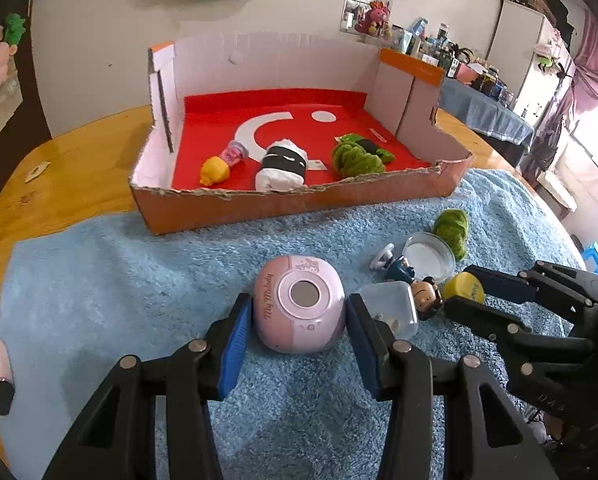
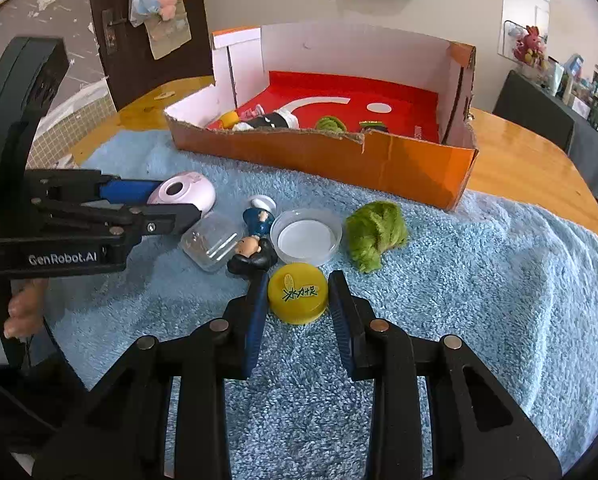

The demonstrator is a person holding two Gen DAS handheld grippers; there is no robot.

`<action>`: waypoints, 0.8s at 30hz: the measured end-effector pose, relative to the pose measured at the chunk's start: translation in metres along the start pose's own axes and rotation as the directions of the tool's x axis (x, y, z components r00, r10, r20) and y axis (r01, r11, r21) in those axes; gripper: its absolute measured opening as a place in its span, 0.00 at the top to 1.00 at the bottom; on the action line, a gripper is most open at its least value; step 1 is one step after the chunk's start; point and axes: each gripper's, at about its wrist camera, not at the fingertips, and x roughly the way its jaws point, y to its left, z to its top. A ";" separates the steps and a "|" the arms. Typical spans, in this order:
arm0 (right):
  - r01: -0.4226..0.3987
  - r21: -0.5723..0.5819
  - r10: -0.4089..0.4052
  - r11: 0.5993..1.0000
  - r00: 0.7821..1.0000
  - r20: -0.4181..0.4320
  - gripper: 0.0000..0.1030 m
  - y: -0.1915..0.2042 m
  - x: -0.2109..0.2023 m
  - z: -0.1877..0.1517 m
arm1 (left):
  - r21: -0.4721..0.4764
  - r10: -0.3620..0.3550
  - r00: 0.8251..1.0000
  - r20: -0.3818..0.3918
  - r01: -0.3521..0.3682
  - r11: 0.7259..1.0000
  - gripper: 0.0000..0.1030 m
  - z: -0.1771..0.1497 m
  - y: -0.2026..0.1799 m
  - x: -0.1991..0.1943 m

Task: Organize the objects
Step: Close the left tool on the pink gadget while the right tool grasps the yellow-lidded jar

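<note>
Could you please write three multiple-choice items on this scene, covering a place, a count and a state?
1. Where does the clear round lid lie?
A. In the box
B. On the blue towel
C. On the bare wood

2. How many green fuzzy bundles lie on the towel outside the cardboard box?
A. One
B. Two
C. Three

3. What does the left gripper have between its jaws?
A. The yellow cap
B. Nothing
C. The pink round gadget

Answers:
1 B, the lid rests on the towel beside the figurine.
2 A, a single green bundle sits there; the others are in the box.
3 C, both pads press the pink gadget, while the right gripper closes on the yellow cap.
</note>
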 end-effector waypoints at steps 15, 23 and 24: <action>-0.005 -0.006 0.006 1.000 0.998 0.070 0.72 0.005 -0.026 0.019 | 0.005 0.018 0.997 0.077 -0.018 1.000 0.52 -0.003 -0.003 -0.028; -0.002 -0.017 0.004 1.000 0.997 0.076 0.72 0.005 -0.027 0.023 | 0.006 0.029 0.995 0.094 -0.030 1.000 0.52 -0.004 -0.002 -0.035; -0.003 -0.018 0.005 1.000 0.997 0.074 0.72 0.005 -0.026 0.024 | 0.005 0.030 0.995 0.096 -0.031 1.000 0.52 -0.004 -0.002 -0.036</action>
